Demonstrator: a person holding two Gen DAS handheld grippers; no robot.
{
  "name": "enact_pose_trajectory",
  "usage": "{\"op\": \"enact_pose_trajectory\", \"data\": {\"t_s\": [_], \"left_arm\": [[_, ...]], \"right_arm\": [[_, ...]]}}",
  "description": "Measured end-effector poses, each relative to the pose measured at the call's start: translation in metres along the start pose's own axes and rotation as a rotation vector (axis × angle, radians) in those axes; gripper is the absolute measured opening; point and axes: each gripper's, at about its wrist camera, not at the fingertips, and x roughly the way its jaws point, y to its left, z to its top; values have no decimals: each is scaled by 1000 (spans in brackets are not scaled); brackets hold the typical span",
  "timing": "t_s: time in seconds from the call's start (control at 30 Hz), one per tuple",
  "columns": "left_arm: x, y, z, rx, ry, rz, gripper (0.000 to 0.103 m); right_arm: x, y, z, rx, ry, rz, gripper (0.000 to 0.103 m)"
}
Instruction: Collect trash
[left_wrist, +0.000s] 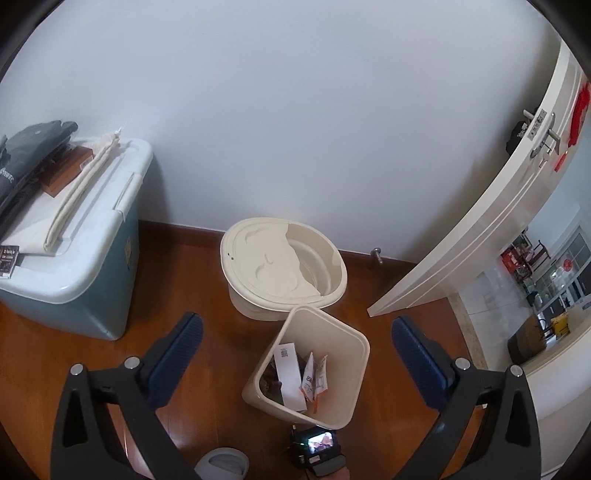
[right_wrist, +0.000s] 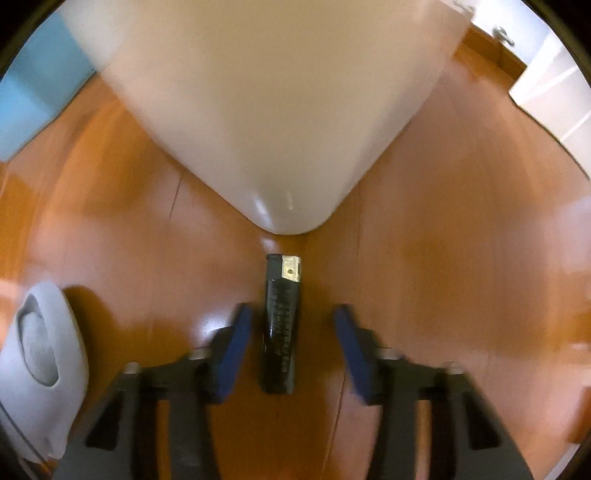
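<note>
A cream square bin (left_wrist: 343, 354) stands on the wooden floor. It holds a white paper box (left_wrist: 290, 373) and orange-and-white wrappers (left_wrist: 316, 380). My left gripper (left_wrist: 297, 325) hovers above it, open wide, with nothing between its blue pads. In the right wrist view a black lighter (right_wrist: 282, 332) with a metal top lies on the floor, just in front of the bin's corner (right_wrist: 280, 206). My right gripper (right_wrist: 291, 310) points down at it, one pad on each side. Floor shows between each pad and the lighter, so nothing is gripped.
A round cream bin with a half-open lid (left_wrist: 280, 258) stands by the wall. A blue storage box (left_wrist: 74, 258) with clothes on top is at the left, and an open door (left_wrist: 480, 221) at the right. A grey slipper (right_wrist: 40, 369) lies left of the right gripper.
</note>
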Motion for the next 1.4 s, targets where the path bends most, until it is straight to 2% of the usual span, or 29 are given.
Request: {"op": "enact_pose_trajectory", "data": {"t_s": [0.03,0.1,0.23,0.4,0.47,0.57,0.67,0.73,0.8,0.9,0.93,1.03,1.1,1.17,1.2,1.3,1.33,1.4], "left_arm": [[1,1,0,-8,0,-2,103],[2,1,2,-22,2,-12,103],[0,-6,3,-17,-9,-23,103],[-3,-13,1,-40,-9,-60,103],[-8,-15,0,-36,-26,-63,103],[-16,-15,-1,-25,-50,-57,103],[-19,-12,-2,-12,-58,-42,103],[-19,-9,-2,-16,-59,-34,103],[-17,-5,0,-23,-61,-22,103],[-14,-6,2,2,-63,-5,103],[-14,-8,2,14,-65,0,103],[-14,-16,0,73,-71,-5,103],[-17,-26,-5,135,-65,-11,103],[-30,-39,-15,191,-72,15,103],[-43,-47,-19,210,-92,19,103],[-105,-76,-38,308,-171,0,103],[-134,-86,-51,354,-197,-3,103],[-170,-94,-73,382,-192,5,103]], "right_arm": [[-2,3,-2,-18,16,-31,19],[-7,3,-13,-3,42,-13,19],[-45,-8,-32,88,21,3,19],[-139,-44,-46,276,-56,-45,19],[-196,-65,-47,370,-135,-88,19],[-268,-70,-17,350,-280,-113,19],[-320,-56,38,263,-386,-85,19],[-325,-47,73,229,-382,-29,19],[-318,-39,91,222,-366,-1,20],[-285,-35,123,228,-244,55,22],[-279,-32,122,228,-226,49,22],[-292,-17,128,242,-238,45,33],[-316,-15,119,261,-274,38,50],[-364,-6,102,234,-329,27,54],[-394,-3,88,225,-368,3,60],[-494,0,39,257,-473,-60,77],[-532,12,12,266,-513,-107,81],[-586,36,-35,278,-575,-184,101]]}}
